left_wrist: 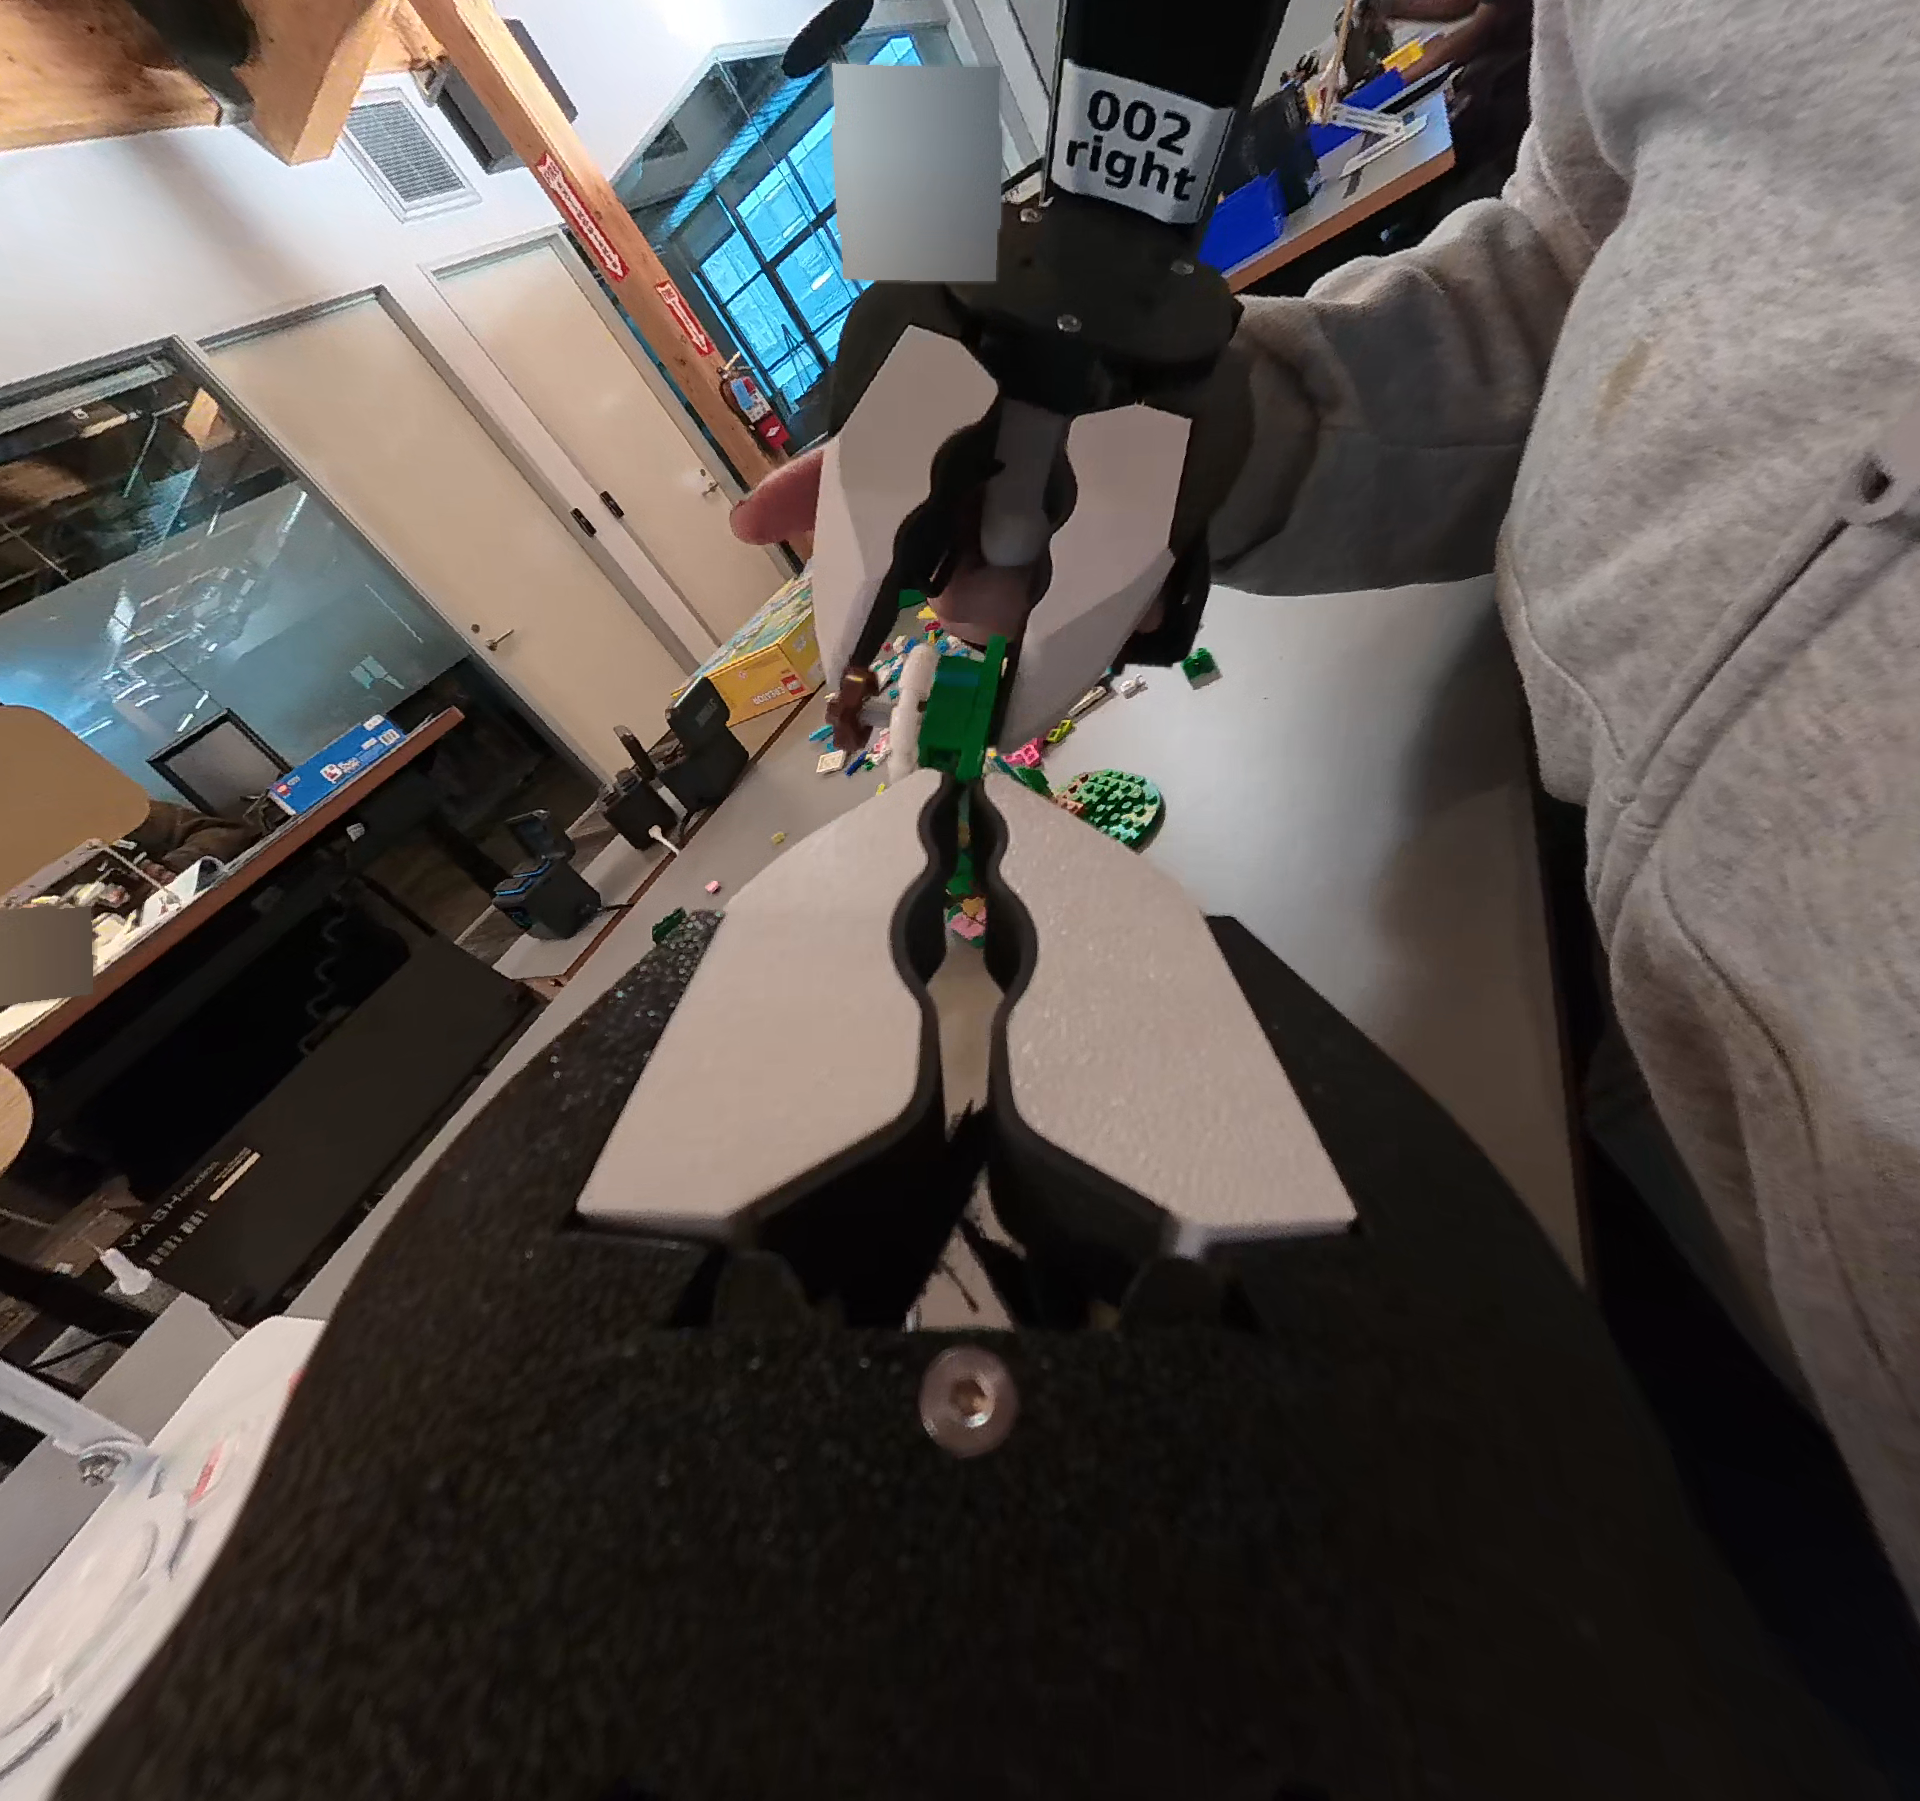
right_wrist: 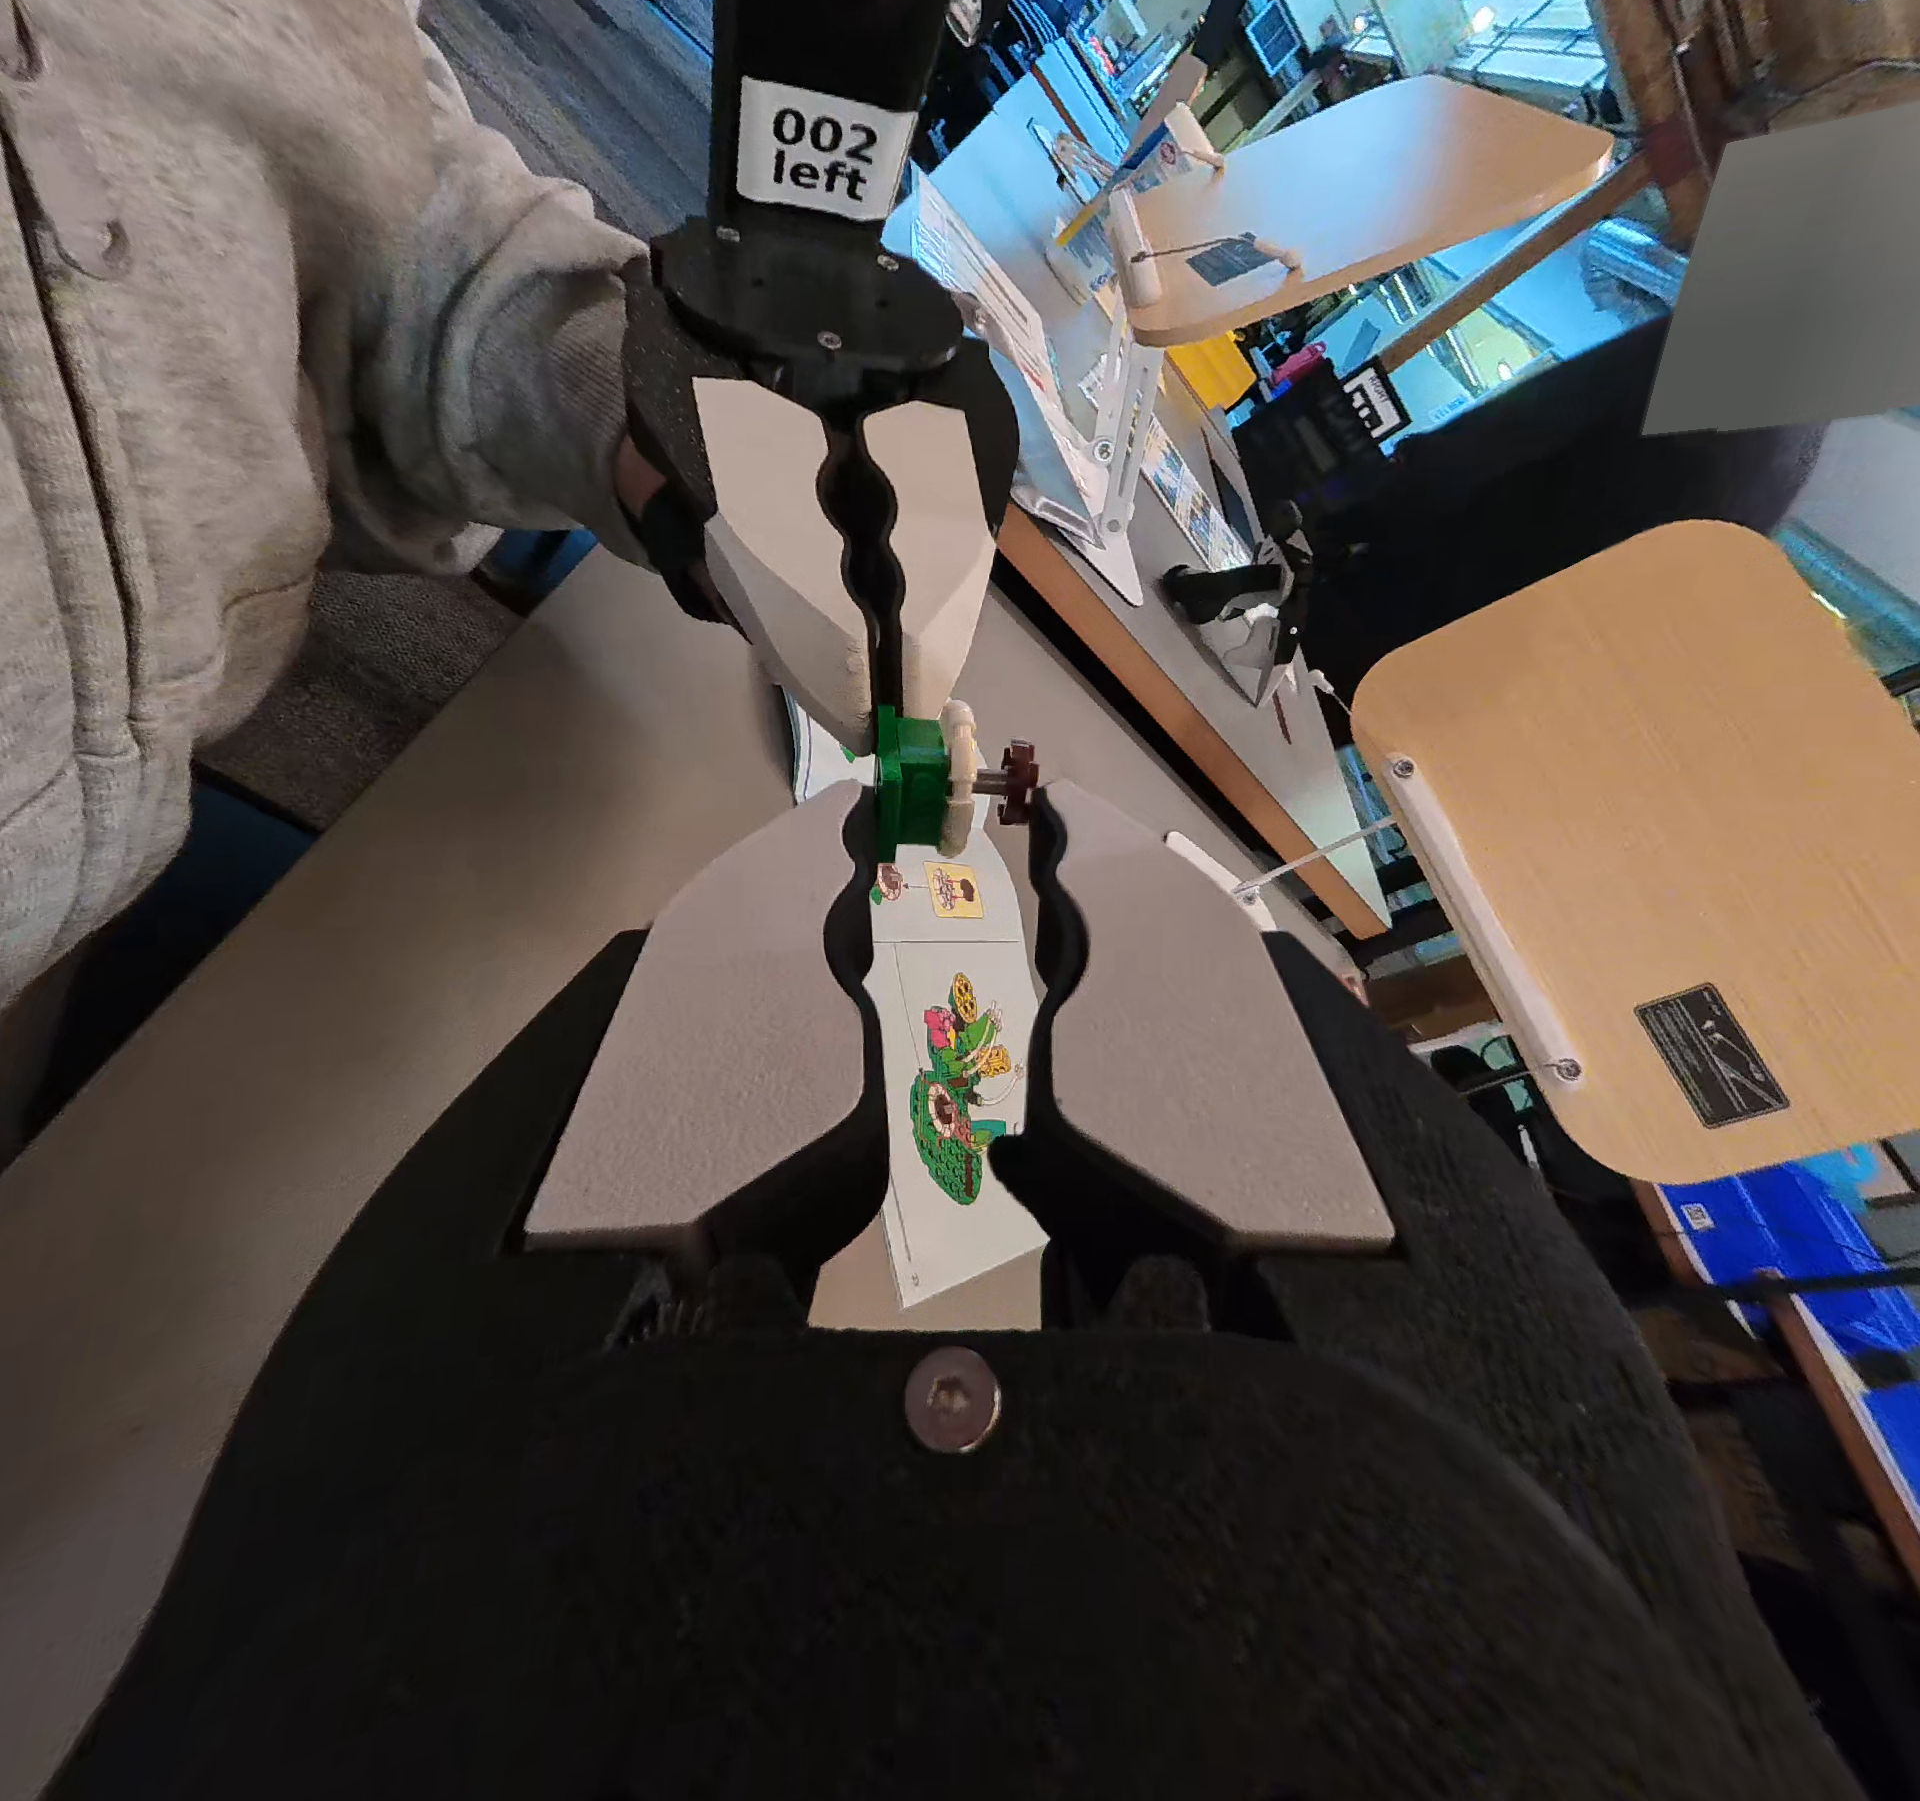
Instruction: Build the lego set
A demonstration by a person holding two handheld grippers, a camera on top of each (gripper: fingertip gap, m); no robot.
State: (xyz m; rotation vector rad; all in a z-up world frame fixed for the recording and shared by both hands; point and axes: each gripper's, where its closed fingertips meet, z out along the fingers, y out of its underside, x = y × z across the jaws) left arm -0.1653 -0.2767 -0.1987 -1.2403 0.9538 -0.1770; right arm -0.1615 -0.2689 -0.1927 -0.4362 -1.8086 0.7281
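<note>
The left tool is clenched on the thin edge of a small green brick assembly, held in the air above the table. The right tool brackets that assembly, one pad against its green plate and the other at the brown flower piece on its stub. Beneath lie an instruction sheet, scattered bricks and a round green studded plate.

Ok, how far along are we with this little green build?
Done: a green block, a white piece and a brown toothed piece on an axle are joined.
In hand: the left gripper is clamped on the green block's edge. The right gripper straddles the stack end to end; whether it presses, I cannot tell.
Left: the round green studded plate and loose bricks lie apart on the table.
</note>
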